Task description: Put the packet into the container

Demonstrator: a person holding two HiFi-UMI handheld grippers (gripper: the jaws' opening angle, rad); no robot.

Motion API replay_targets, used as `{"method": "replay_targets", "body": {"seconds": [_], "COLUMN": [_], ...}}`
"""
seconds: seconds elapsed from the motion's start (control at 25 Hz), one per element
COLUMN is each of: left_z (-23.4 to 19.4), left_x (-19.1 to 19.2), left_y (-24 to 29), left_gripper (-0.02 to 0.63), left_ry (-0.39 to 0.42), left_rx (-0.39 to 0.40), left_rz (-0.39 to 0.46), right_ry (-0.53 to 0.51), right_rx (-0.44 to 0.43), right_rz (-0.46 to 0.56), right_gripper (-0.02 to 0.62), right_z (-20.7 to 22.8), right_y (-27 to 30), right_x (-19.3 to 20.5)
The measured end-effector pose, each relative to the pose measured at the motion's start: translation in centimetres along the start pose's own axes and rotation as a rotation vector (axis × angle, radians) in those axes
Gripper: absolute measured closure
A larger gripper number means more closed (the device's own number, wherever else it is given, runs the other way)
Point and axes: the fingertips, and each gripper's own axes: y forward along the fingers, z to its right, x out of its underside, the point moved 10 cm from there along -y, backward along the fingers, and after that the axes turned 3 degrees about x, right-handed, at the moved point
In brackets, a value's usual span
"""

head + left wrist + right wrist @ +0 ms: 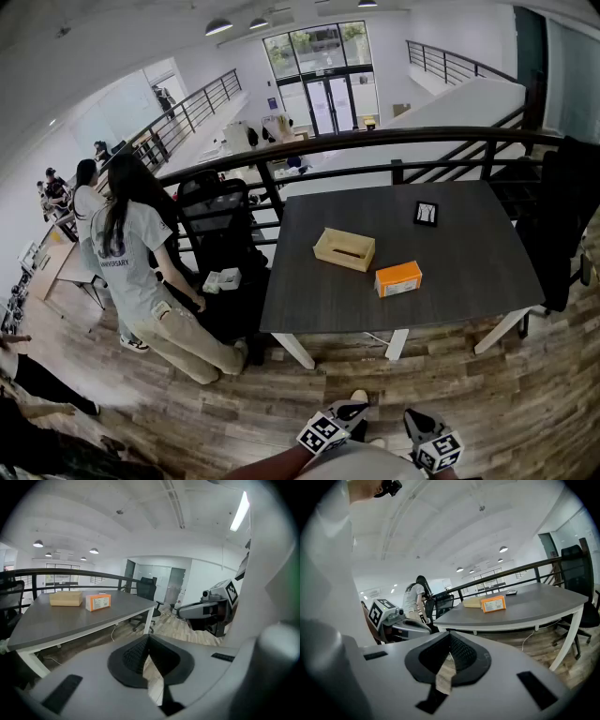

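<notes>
Both tools sit low and close to the body, side by side over the wooden floor [469, 412], noses tipped a little downward toward the tabletop [469, 262] ahead. The left tool [349, 411] has its jaws closed with nothing between them; its own view shows the pads of the left tool [149, 660] meeting, with only floor behind. The right tool [413, 421] is the same, and its own view shows the right tool [448, 657] with jaws together and empty. Each carries one marker cube.

The count: two tools, one orange packet [398, 278], one tan container [344, 248] and one small black-framed item [426, 213]. All three lie on the tabletop, well ahead of both tools.

The packet lies just beside the container, nearer the tools. From the left tool it is ahead and to the left [98, 602]. From the right tool it is ahead and to the right [493, 604]. There is a white label on its face, but the print is too small to read.
</notes>
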Motion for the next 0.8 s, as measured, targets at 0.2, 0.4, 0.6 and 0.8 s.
{"method": "replay_targets", "body": {"seconds": [0.2,0.4,0.6,0.8], "left_z": [-0.2,-0.4,-0.9,-2.0], "left_x": [-0.3,-0.9,-1.4,-2.4], "left_y": [0.2,0.3,0.5,0.7], "left_gripper": [0.597,0.597,0.597,0.597], "left_ry": [0.011,0.019,0.017,0.02], "left_rx": [-0.003,-0.008,-0.009,0.002], "left_rz": [0.014,0.019,0.015,0.007], "right_ry": [0.041,0.032,0.021,0.048], "right_rx": [-0.019,-0.015,-0.006,0.043], "right_rz": [0.066,0.064,0.041,0.006], "right_gripper": [0.588,0.588,0.588,0.588], "right_z": [0.4,0.9,1.2,1.7], "right_y": [-0.2,0.2,0.9,1.6], "right_x": [-0.3,-0.5,-0.9,-1.9]}}
